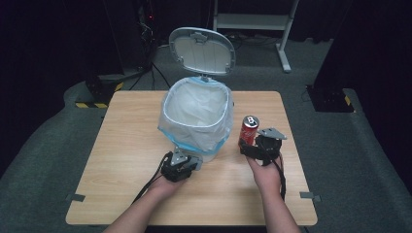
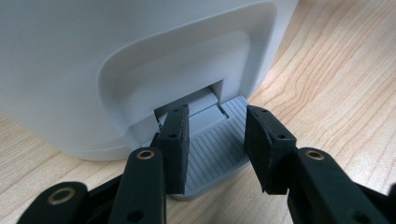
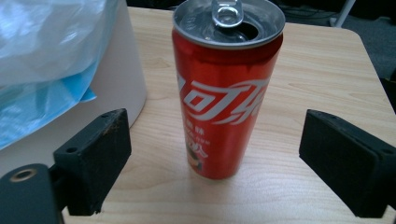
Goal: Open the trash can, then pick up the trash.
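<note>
Right tool (image 3: 215,163) apart around upright opened can (image 3: 226,88); left tool (image 2: 217,144) together on lined bin's pedal (image 2: 212,149).

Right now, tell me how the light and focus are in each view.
High view: table evenly lit, surroundings dark, the whole picture soft. Left gripper view: bin and pedal sharp, the jaws at the bottom blurred. Right gripper view: can sharp, glare on its top, a soft shadow at its foot.
</note>
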`<state>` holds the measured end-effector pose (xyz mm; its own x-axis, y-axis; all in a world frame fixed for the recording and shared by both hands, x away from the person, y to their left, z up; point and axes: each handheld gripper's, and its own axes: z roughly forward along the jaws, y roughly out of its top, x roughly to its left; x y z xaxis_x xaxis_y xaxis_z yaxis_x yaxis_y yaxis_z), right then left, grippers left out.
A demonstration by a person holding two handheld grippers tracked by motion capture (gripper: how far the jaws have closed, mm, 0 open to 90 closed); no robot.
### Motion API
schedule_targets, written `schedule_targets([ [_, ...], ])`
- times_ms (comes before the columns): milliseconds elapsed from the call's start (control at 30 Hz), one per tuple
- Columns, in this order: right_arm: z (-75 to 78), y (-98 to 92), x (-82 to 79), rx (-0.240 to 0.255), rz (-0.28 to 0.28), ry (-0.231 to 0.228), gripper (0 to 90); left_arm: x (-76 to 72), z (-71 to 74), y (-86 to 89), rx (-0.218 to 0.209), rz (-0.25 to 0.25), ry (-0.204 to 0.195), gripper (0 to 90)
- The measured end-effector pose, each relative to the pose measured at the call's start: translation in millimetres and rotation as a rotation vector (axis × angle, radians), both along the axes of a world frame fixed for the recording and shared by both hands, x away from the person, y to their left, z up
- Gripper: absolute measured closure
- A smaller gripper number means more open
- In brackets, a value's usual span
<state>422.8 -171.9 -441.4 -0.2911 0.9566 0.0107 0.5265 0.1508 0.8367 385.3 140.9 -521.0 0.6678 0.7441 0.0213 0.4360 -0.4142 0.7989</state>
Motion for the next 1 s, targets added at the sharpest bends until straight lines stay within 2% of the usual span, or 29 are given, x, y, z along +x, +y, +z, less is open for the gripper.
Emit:
schedule_targets([
  [333, -2.8, 2.2, 21.7, 0.011, -0.028, 0.016, 11.7, -0.1, 0.1, -0.2, 0.000, 0.001, 0.000, 60.1],
  [467, -1.9, 1.5, 30.3, 0.023, -0.044, 0.007, 12.8, -0.1, 0.0, -0.1, -0.001, 0.000, -0.001, 60.1],
  [600, -3.1, 1.6, 34.8, 0.031, -0.044, -0.008, 14.0, -0.2, 0.0, -0.2, 0.000, 0.001, -0.001, 60.1],
  [700, -4.1, 3.1, 37.8, 0.033, -0.047, 0.010, 14.0, -0.1, -0.1, -0.1, -0.001, 0.001, -0.001, 60.1],
  [800, -4.5, 5.2, 41.0, 0.033, -0.040, 0.001, 14.1, -0.2, 0.0, -0.1, 0.000, 0.001, -0.001, 60.1],
  [1000, -7.2, 9.7, 45.6, 0.037, -0.039, -0.004, 19.6, -0.5, -0.3, -0.5, -0.008, 0.004, -0.001, 60.1],
])
